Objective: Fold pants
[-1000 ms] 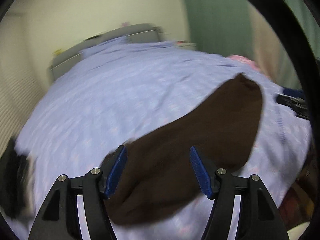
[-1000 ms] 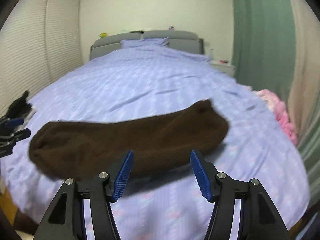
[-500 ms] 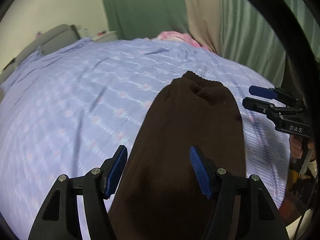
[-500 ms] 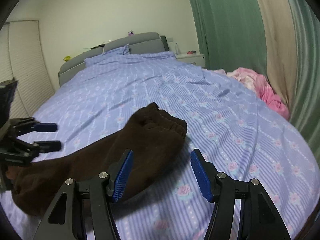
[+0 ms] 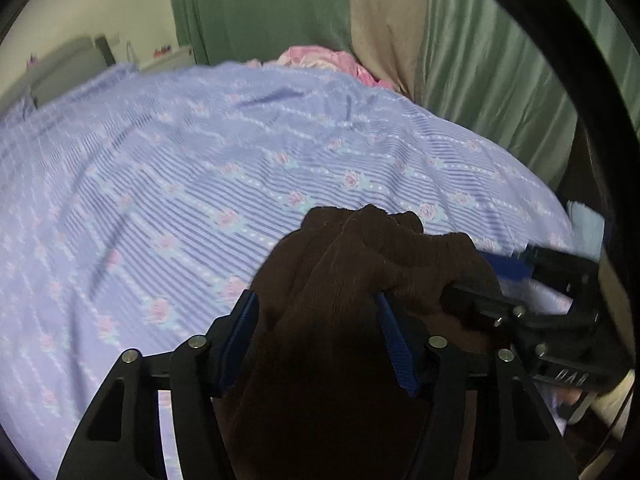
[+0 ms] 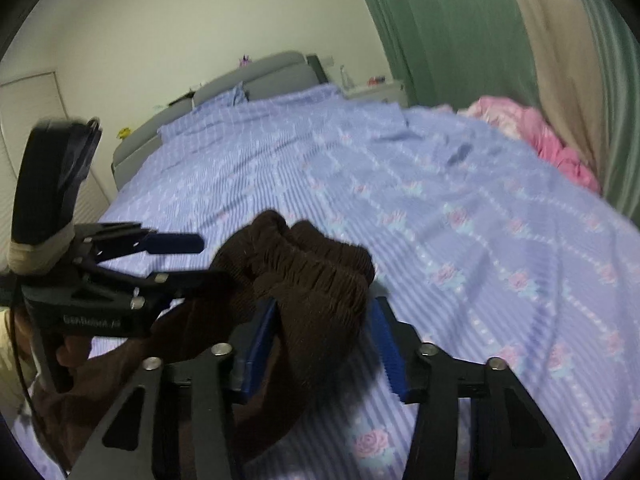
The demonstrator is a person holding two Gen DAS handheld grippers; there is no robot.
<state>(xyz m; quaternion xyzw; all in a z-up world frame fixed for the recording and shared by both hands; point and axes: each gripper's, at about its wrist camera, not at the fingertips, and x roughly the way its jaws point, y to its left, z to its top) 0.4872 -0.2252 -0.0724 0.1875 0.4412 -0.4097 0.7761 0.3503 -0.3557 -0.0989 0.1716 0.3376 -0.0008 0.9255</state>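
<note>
Brown pants [image 5: 360, 280] lay bunched on lilac flowered bed [image 5: 200, 184], near its foot edge. Left gripper [image 5: 318, 340]: fingers [image 5: 240, 332] parted, cloth between, grip not confirmed. Right gripper [image 6: 322, 344]: fingers [image 6: 386, 340] parted, gathered waistband between. Pink bedding [image 6: 540, 136] beside green curtain [image 6: 440, 20].

Pairs of brown ribbed-knit pants [image 5: 360, 280] [image 6: 312, 280]: one is counted, bunched at the elastic waistband.
Black hand-held grippers with blue-padded fingers: two are counted, the left gripper [image 5: 320, 340] [image 6: 200, 260] and the right gripper [image 6: 326, 336] [image 5: 472, 276].
Blue padded fingers [image 5: 394, 344] [image 6: 386, 344]: two are seen on each gripper.
Beds with lavender rose-print striped cover [image 5: 180, 168] [image 6: 480, 208]: one is counted.
Heaps of crumpled pink fabric [image 5: 328, 60] [image 6: 540, 136]: one is counted.
Grey padded headboards [image 6: 248, 76]: one is counted.
Green curtains [image 5: 260, 8] [image 6: 440, 20]: the number cannot be told.
</note>
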